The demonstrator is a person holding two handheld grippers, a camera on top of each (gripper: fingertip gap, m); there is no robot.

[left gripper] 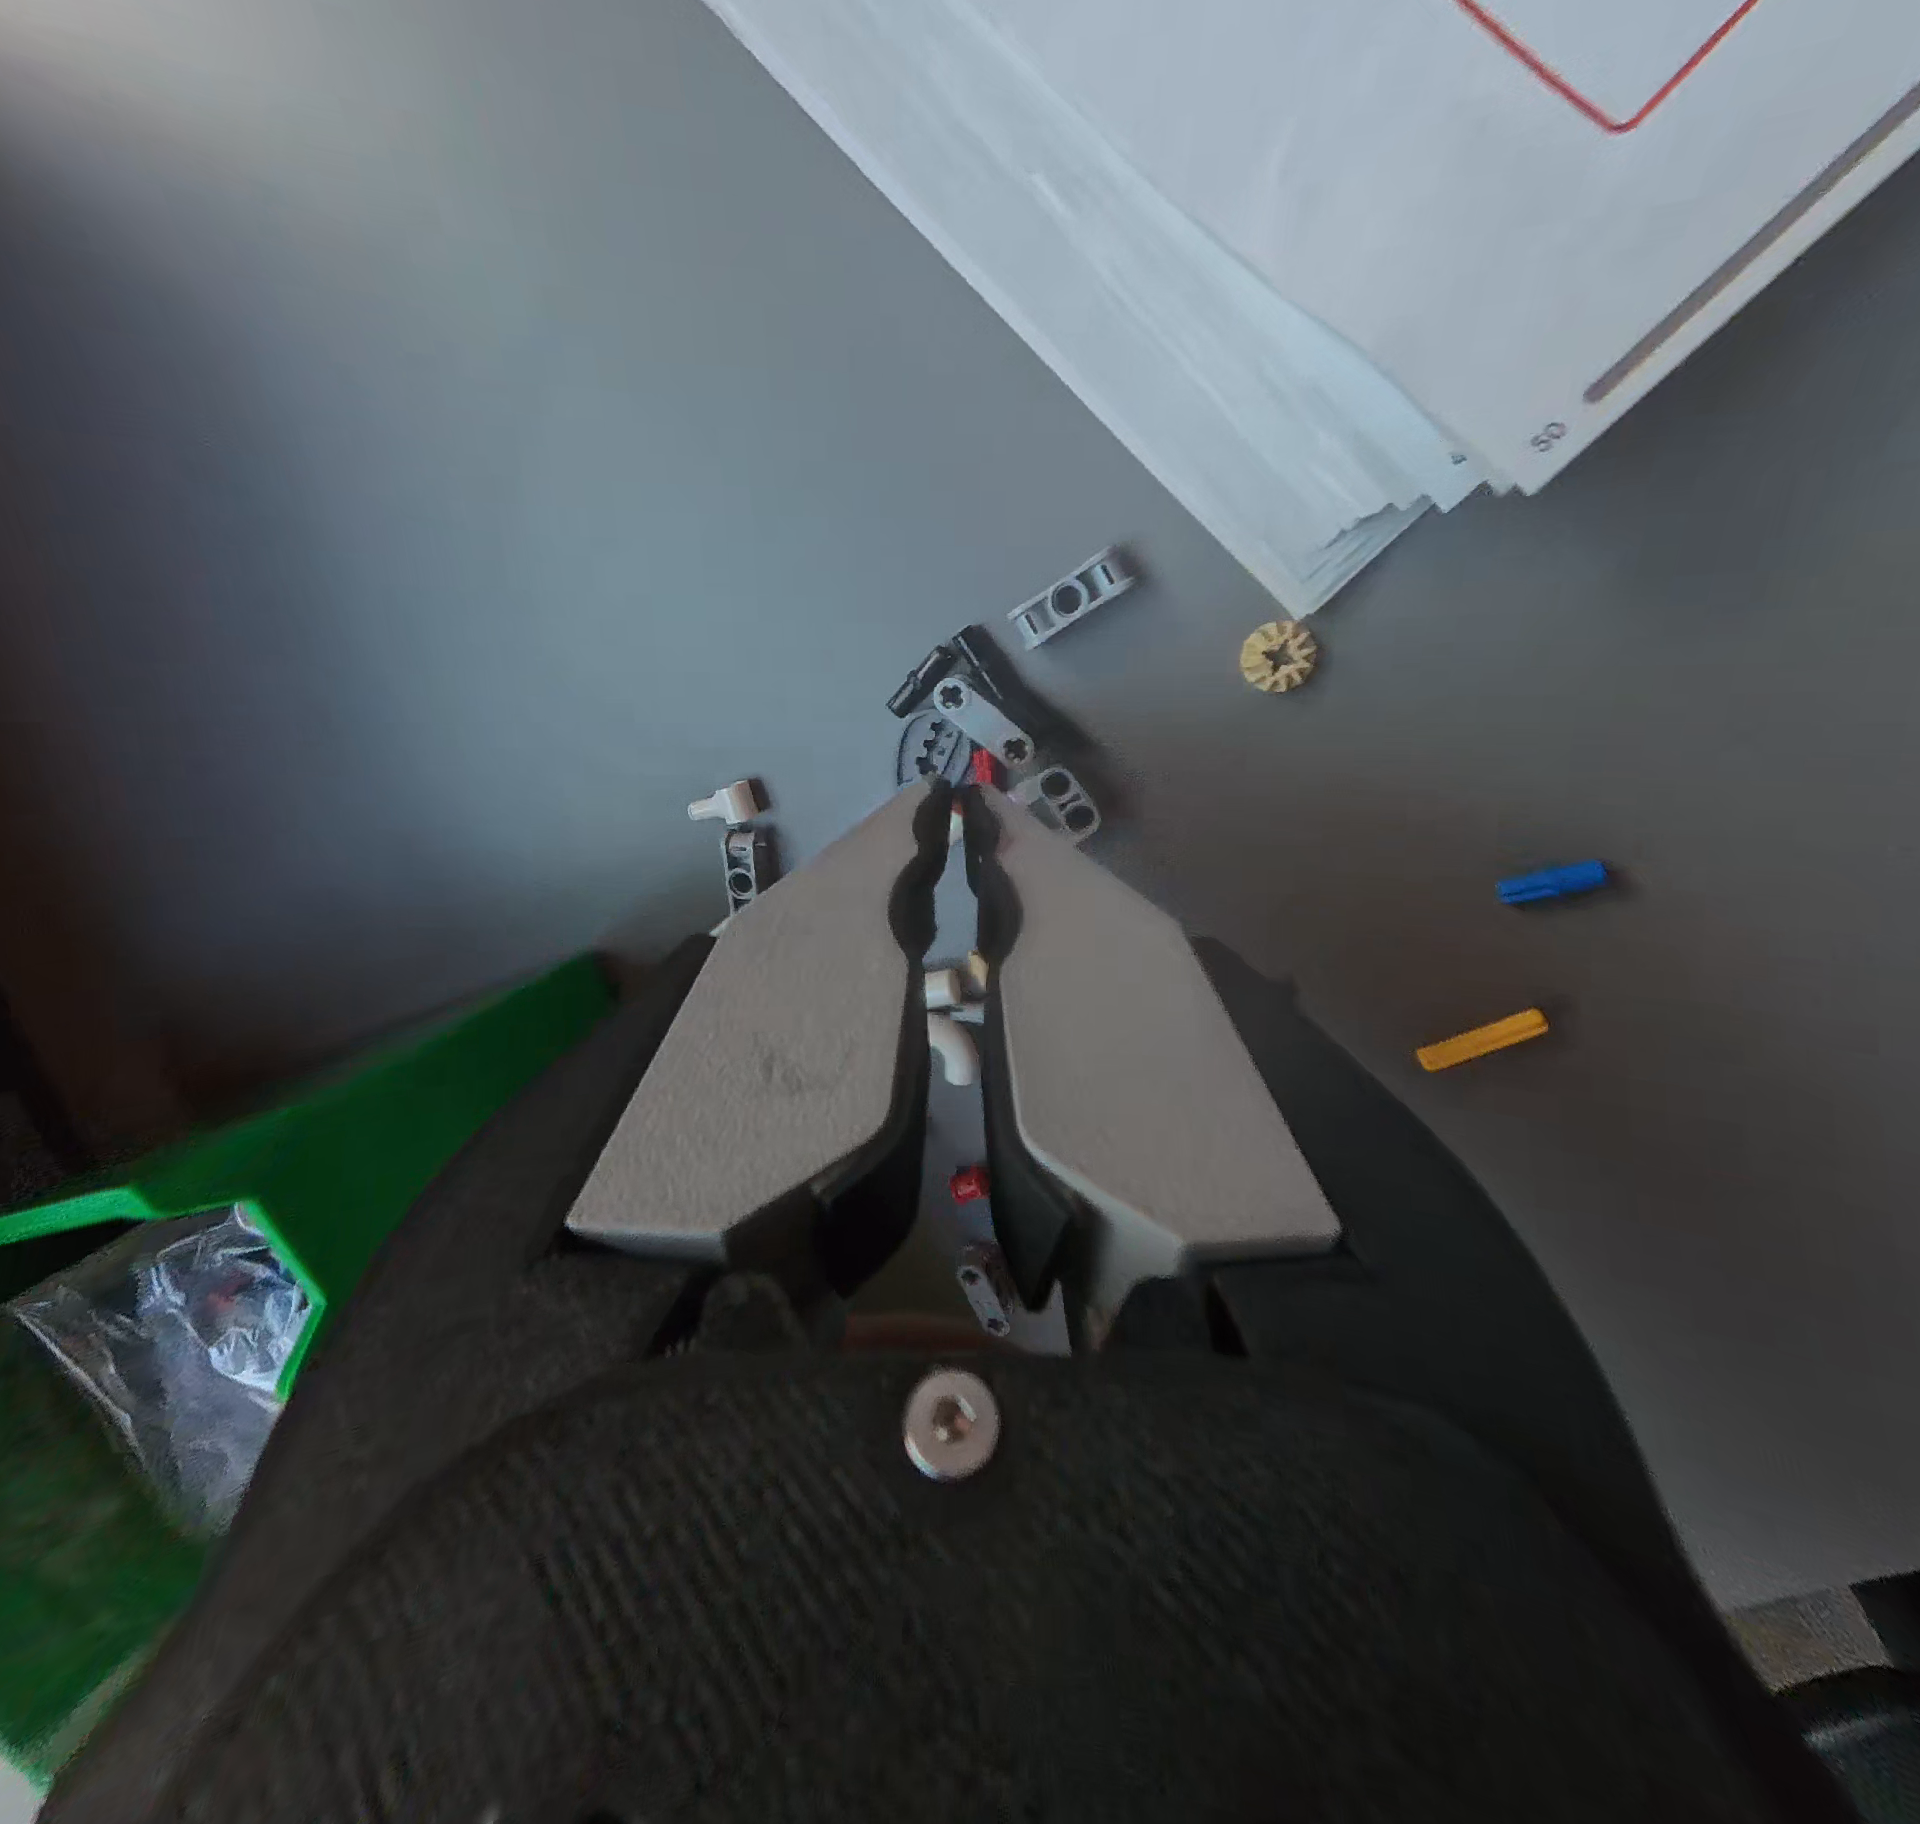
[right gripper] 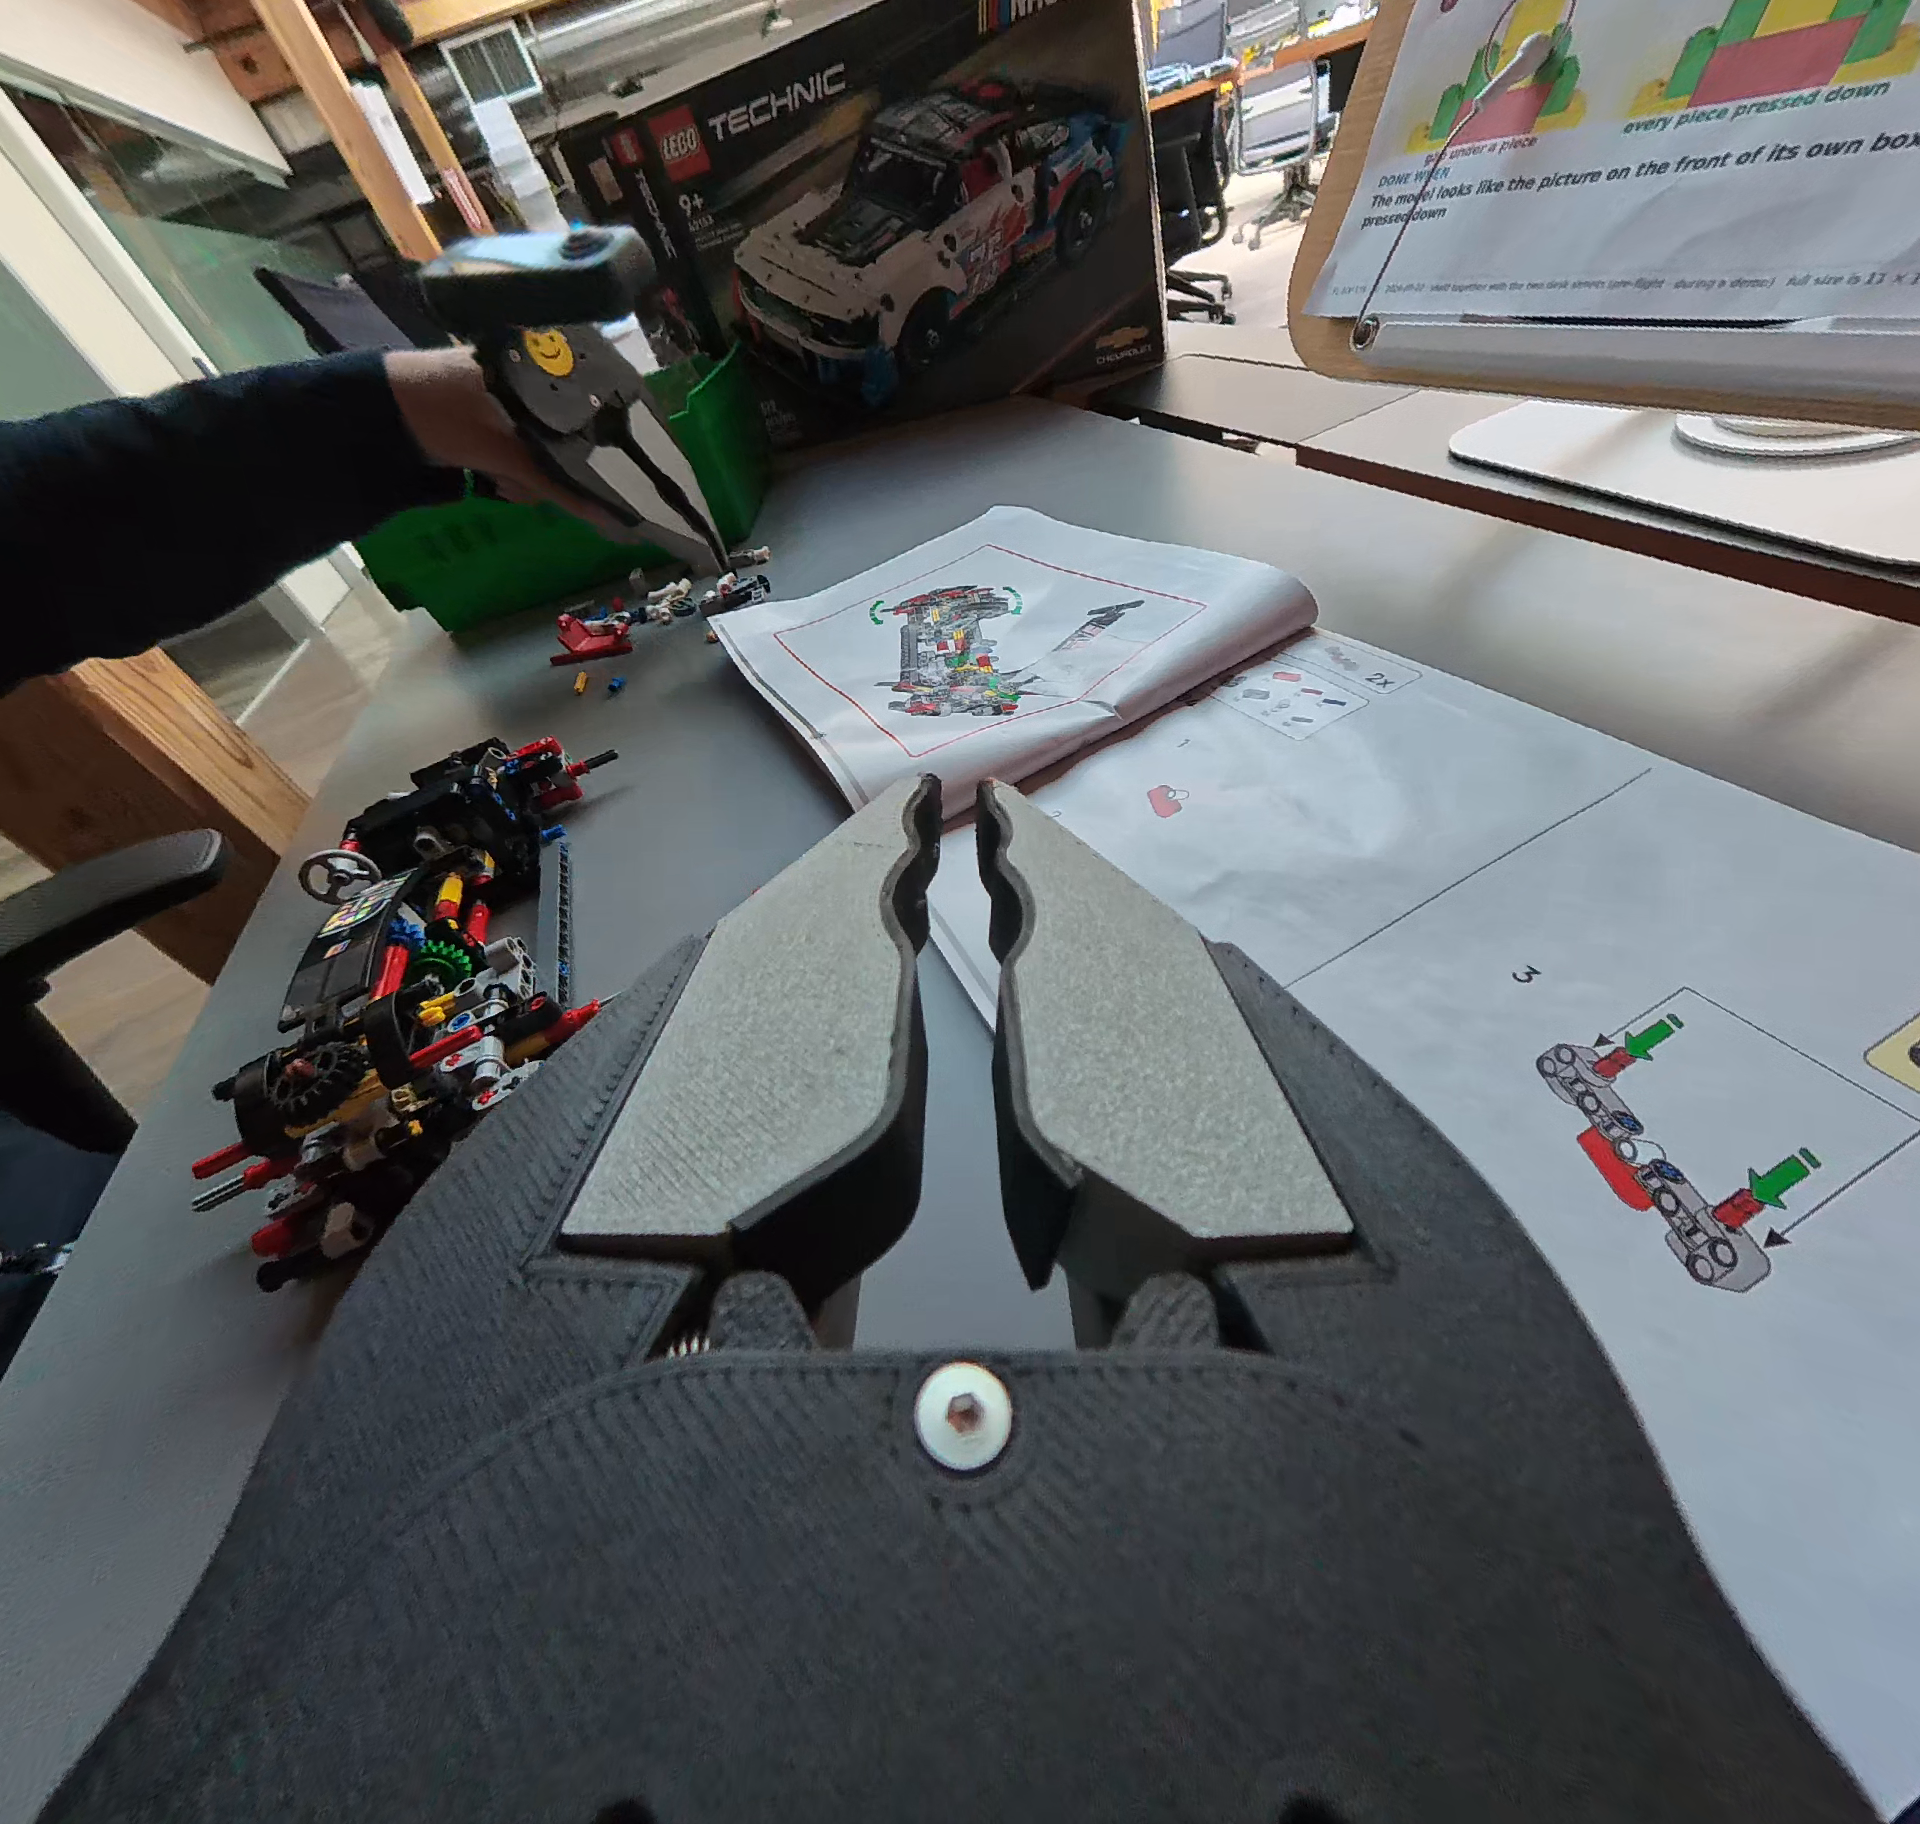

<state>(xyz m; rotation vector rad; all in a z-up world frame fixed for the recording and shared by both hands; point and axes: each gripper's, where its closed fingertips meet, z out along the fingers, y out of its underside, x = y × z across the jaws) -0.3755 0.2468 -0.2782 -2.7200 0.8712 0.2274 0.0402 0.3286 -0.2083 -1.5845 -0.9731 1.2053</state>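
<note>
At nine o'clock in the right wrist view, a part-built toy car [right gripper: 405,985] is lying on the grey table [right gripper: 675,839]. Toward ten o'clock a person's sleeve [right gripper: 156,496] is reaching in with the left gripper [right gripper: 717,559], its tips coming down into loose small parts [right gripper: 665,600] beside a green bin [right gripper: 540,548]. In its own view, the left gripper [left gripper: 956,798] is pinching its fingers [left gripper: 831,943] nearly together on a small red piece [left gripper: 982,766] in a cluster of grey and black parts [left gripper: 966,714]; whether the pads are pressing on it I cannot tell. At one o'clock from those tips a tan gear [left gripper: 1280,652] is lying by the corner of the instruction booklet [left gripper: 1351,216]; at three o'clock a blue pin [left gripper: 1550,882] and a yellow pin [left gripper: 1481,1040] are resting apart. At centre, the right gripper [right gripper: 958,808] is hovering over the open booklet [right gripper: 1039,652], its fingers [right gripper: 1101,995] nearly clenched with a narrow gap, gripping nothing. At twelve o'clock a printed box [right gripper: 914,185] is standing.
</note>
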